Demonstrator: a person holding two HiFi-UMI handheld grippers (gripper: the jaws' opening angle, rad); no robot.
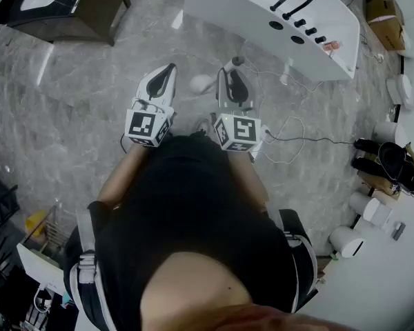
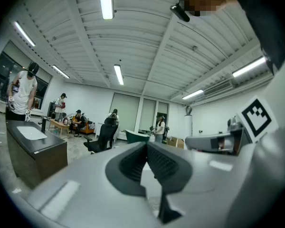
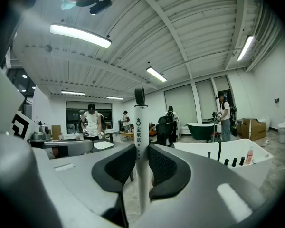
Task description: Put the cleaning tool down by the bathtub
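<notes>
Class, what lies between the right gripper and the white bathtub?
In the head view, only grey floor crossed by a thin cable separates right gripper from bathtub.

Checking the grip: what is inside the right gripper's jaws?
A white cleaning tool handle, upright, clamped by the right gripper. Its lower end is hidden behind the jaws.

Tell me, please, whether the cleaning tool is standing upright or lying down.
Upright: the white cleaning tool rises vertically between the right gripper's fingers, which press on it.
</notes>
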